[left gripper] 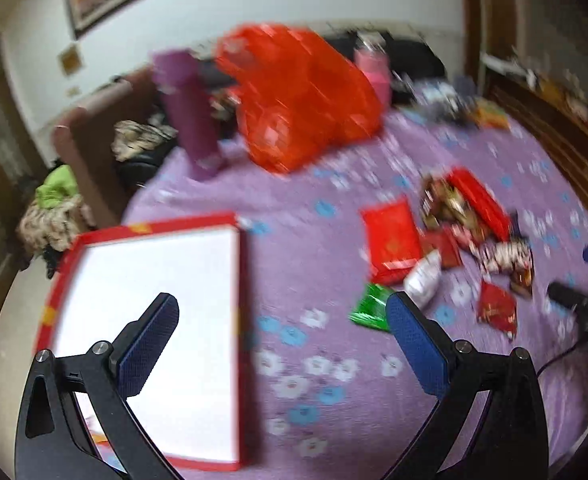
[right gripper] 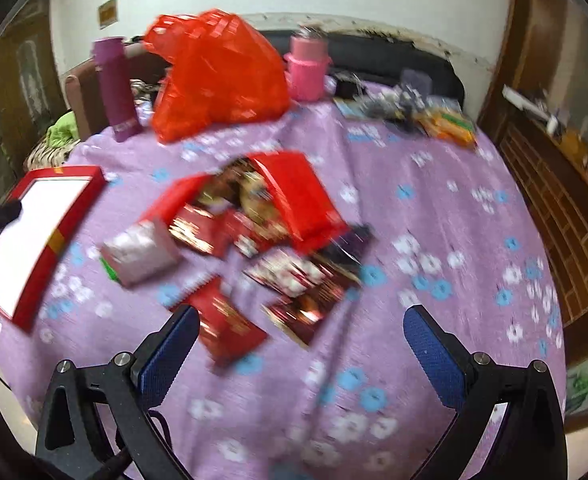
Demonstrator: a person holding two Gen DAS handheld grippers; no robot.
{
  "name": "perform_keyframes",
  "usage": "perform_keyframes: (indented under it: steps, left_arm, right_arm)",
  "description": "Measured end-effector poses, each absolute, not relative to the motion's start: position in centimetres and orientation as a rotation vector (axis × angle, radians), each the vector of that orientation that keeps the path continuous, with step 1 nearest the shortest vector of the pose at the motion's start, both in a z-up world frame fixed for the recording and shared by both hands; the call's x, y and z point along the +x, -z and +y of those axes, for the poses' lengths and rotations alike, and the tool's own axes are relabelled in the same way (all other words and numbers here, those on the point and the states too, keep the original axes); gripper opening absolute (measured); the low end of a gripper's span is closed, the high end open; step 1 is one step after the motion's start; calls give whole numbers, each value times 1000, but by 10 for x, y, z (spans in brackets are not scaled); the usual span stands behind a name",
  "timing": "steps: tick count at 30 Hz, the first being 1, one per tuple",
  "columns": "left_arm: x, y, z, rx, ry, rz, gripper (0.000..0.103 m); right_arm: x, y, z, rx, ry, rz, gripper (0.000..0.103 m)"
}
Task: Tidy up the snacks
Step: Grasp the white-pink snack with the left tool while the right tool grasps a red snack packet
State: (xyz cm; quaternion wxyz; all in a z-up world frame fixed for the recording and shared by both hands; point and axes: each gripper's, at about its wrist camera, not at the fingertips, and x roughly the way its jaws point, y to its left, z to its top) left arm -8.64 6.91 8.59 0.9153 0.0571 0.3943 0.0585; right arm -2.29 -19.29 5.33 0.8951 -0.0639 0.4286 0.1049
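Note:
A pile of snack packets (right gripper: 253, 224) lies on the purple flowered tablecloth (right gripper: 434, 220): red packets, a silver one (right gripper: 141, 254) and a green one (left gripper: 370, 308). The pile also shows in the left wrist view (left gripper: 454, 236). A red-rimmed box with a white inside (left gripper: 153, 328) lies at the table's left, also in the right wrist view (right gripper: 33, 236). My left gripper (left gripper: 281, 308) is open and empty, its left finger over the box. My right gripper (right gripper: 302, 320) is open and empty, just before the nearest red packet (right gripper: 225, 324).
A red plastic bag (right gripper: 217, 72), a purple flask (right gripper: 115, 88) and a pink bottle (right gripper: 306, 66) stand at the table's far side. More small items (right gripper: 422, 112) lie far right. A sofa with clothes (left gripper: 93, 148) is beyond the left edge.

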Motion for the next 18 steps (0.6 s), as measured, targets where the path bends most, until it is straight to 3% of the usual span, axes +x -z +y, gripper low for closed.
perform_keyframes:
  steps: [9, 16, 18]
  left_arm:
    - [-46, -53, 32, 268, -1, 907, 103]
    - [-24, -47, 25, 269, 136, 951, 103]
    - [-22, -45, 20, 261, 196, 966, 103]
  right_arm:
    - [-3, -27, -192, -2, -421, 1000, 96]
    - [9, -14, -152, -102, -514, 1042, 85]
    - [13, -8, -149, -109, -539, 1064, 76]
